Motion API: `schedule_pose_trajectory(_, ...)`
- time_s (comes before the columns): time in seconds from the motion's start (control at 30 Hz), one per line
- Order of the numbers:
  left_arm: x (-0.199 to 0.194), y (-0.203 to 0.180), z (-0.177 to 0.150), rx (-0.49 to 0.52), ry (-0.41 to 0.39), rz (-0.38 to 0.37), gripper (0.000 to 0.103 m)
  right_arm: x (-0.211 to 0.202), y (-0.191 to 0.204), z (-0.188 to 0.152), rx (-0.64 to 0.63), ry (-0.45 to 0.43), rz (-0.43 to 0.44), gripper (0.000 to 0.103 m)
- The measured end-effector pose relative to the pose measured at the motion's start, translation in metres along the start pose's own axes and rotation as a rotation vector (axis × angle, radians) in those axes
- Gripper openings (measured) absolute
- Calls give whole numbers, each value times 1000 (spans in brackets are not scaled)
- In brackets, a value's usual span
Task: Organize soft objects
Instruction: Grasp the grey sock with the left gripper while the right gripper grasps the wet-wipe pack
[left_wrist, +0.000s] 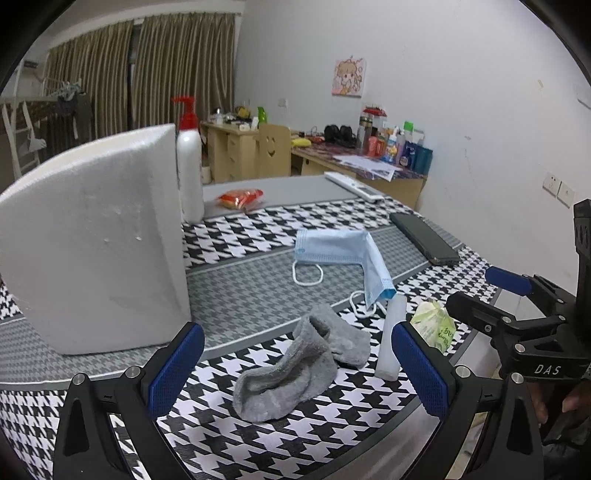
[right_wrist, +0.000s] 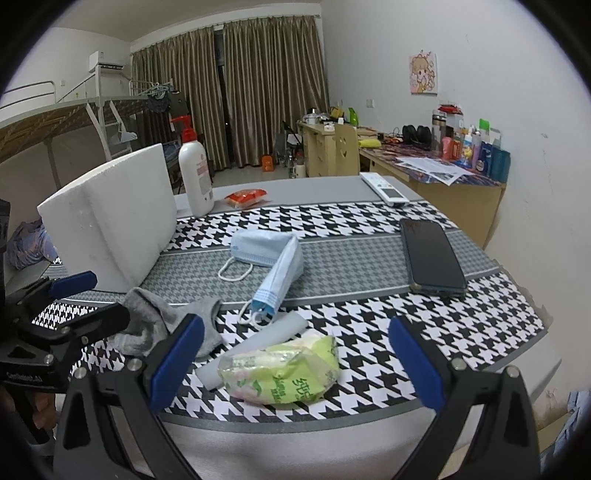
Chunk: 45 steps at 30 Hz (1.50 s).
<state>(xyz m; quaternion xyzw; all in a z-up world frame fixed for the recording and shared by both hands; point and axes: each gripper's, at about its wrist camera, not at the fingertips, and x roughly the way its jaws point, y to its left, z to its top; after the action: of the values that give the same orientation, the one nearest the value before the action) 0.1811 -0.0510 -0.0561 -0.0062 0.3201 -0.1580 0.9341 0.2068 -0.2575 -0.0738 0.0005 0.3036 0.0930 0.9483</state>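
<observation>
A table under a black-and-white houndstooth cloth fills the middle and lower part of both views. On it, at the left of each frame, stands a big white foam block, upright. Just behind its right edge stands a tall white pump bottle with a red top.

At the right of the frame, a dark phone lies flat on the grey band of the cloth. A white remote lies farther back, toward the upper right of the table.

In the middle of both frames lies a pale blue face mask, folded, its white ear loops on the cloth. Below it in the left wrist view sits a crumpled grey sock, between the two blue pads. A green-yellow tissue pack lies low in the centre of the right wrist view, touching a white foam stick that runs behind it. A small red-orange packet lies far back beside the bottle.

The left gripper has its fingers spread wide around the sock, grasping nothing. The right gripper is likewise released, fingers wide apart either side of the tissue pack, not touching it.
</observation>
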Motion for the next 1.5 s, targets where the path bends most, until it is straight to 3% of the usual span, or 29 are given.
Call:
schedule_pose_trajectory(0.47, 27, -4, -4, 0, 95, -10, 88, 16, -9, -9, 30, 50, 10, 101)
schedule_pose_trajectory(1.0, 48, -8, -12, 19, 180, 24, 50, 29, -19, -20, 80, 102, 50, 101)
schedule_pose_trajectory(1.27, 48, -8, -15, 33, 187, 35, 34, 33, -11, -25, 48, 125, 58, 101)
schedule_pose_trajectory(1.4, 49, -6, -16, 27, 186, 44, 20, 33, -8, -26, 29, 126, 61, 101)
schedule_pose_trajectory(1.5, 48, -5, -16, 26, 182, 40, 17, 34, -5, -27, 20, 132, 71, 100)
